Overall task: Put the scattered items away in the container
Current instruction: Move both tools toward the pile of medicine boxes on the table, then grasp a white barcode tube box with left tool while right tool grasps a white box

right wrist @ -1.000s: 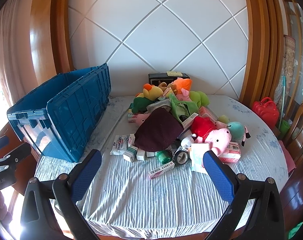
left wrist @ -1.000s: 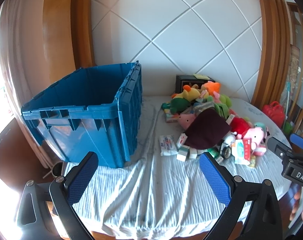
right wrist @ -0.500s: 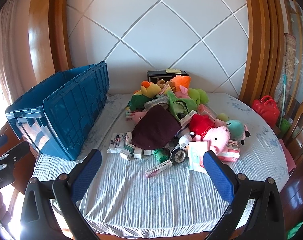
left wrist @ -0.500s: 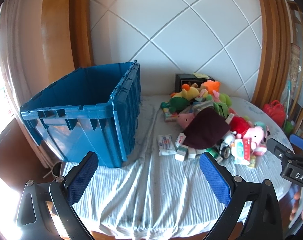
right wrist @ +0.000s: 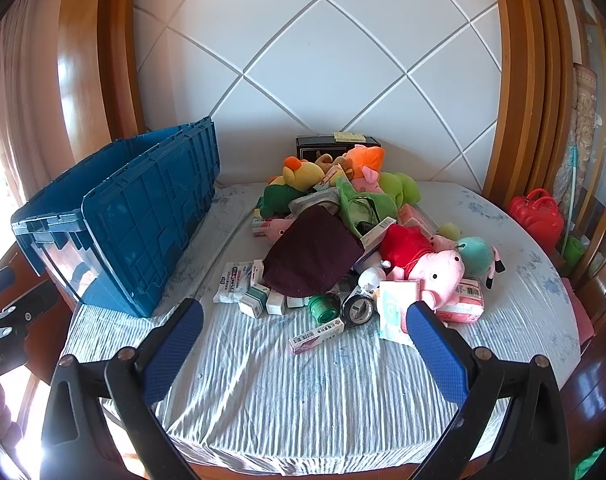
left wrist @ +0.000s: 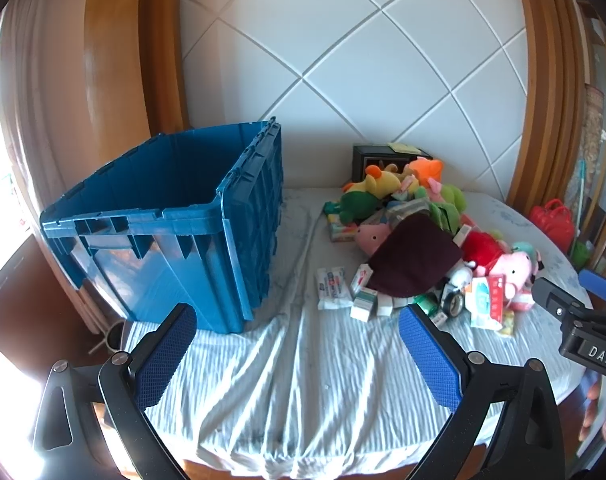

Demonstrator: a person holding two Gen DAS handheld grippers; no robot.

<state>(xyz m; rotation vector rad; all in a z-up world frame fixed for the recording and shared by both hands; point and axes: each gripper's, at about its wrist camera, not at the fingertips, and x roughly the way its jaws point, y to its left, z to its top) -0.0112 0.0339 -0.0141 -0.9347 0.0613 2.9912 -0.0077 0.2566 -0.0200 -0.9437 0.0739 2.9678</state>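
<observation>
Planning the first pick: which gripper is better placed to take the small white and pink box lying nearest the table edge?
Right gripper: open, the small white and pink box lies directly between its fingers' line. The left gripper faces bare cloth.

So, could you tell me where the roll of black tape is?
In the right wrist view, the black tape roll sits at the pile's near edge, between the green tape roll and a white packet.

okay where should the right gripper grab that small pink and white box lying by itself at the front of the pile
Probably across the narrow width of the small pink-and-white box, at mid-length, coming from above. It lies flat and slanted on the tablecloth, with bare cloth along its near side, so the open right gripper would need to turn to match the slant.
</observation>
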